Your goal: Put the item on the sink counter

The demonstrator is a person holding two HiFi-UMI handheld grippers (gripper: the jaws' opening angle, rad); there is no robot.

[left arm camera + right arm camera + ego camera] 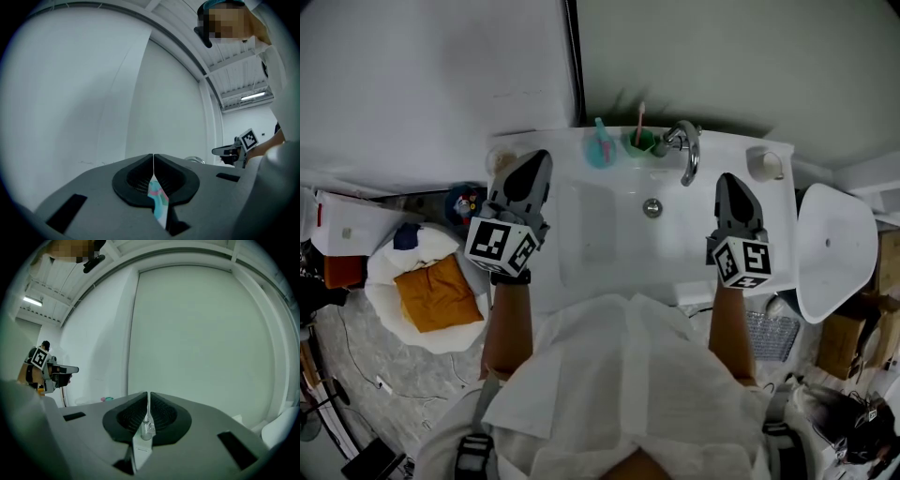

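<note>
Person: white garment (pixel 609 375) at the near edge, both forearms reaching out over the sink.
Left claw (pixel 536 167): over the near-left part of the sink counter (pixel 727 150). Its jaws are pressed together at the tips with nothing caught between them. A sliver of teal and pink shows only through the gap beneath them.
Right claw (pixel 729 187): over the right side of the basin (pixel 609 230). Its jaws are likewise closed tip to tip and hold nothing. A bit of metal shows through the gap below.
Cushion (pixel 403 272): white, on the floor to the left of the sink, with an orange cloth (pixel 439 292) lying on it.
White rounded object (pixel 834 248): just beside the counter on the right.
Drain (pixel 652 208): at the far middle of the basin, between the two claws.
Faucet (pixel 686 155): chrome, on the far rim, curving out over the drain.
Teal item (pixel 600 148): standing on the far rim of the sink counter, left of the faucet, apart from both claws.
Green cup (pixel 639 142): between the teal item and the faucet, holding a pink toothbrush (pixel 639 117).
White cup (pixel 766 166): at the far-right corner of the counter.
</note>
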